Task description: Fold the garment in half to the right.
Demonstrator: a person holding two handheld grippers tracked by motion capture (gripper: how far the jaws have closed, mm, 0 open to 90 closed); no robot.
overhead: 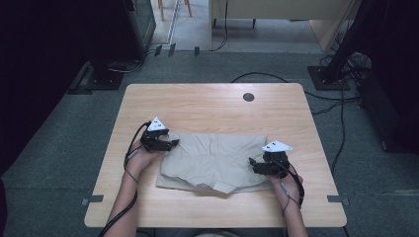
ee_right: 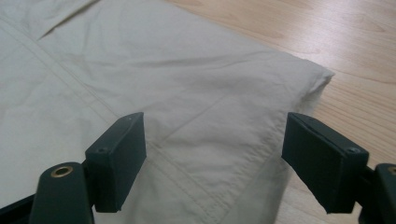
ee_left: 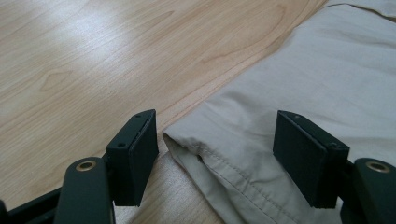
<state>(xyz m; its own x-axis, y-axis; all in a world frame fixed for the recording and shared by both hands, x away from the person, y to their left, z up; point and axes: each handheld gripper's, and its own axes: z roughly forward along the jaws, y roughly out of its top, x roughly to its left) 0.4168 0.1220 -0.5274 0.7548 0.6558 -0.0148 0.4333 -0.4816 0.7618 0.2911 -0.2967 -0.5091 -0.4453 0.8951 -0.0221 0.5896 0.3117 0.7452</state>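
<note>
High view first: your beige shorts (overhead: 217, 160) lie flat on the near half of the wooden table (overhead: 207, 101), waistband toward the far side, with the leg hems toward you. Your left gripper (overhead: 168, 144) sits at the shorts' left edge near the far corner, and your right gripper (overhead: 257, 165) hangs over the right edge nearer you. Neither has cloth lifted, so you seem to be at the approach before a fold.

Left gripper view: your jaws stand spread, one pad over bare table (ee_left: 70, 60), the other over the fabric. The stitched corner of the shorts (ee_left: 261, 116) lies between them, touched by neither pad. To take it you likely need to drop lower and slide one pad under the hem before closing.

Right gripper view: these jaws are spread wide as well, hovering above the shorts (ee_right: 154, 79), with the rounded right corner just ahead of the far pad. Nothing is pinched. You probably want to shift toward that edge so the seam sits squarely between the pads, then close both hands together.
</note>
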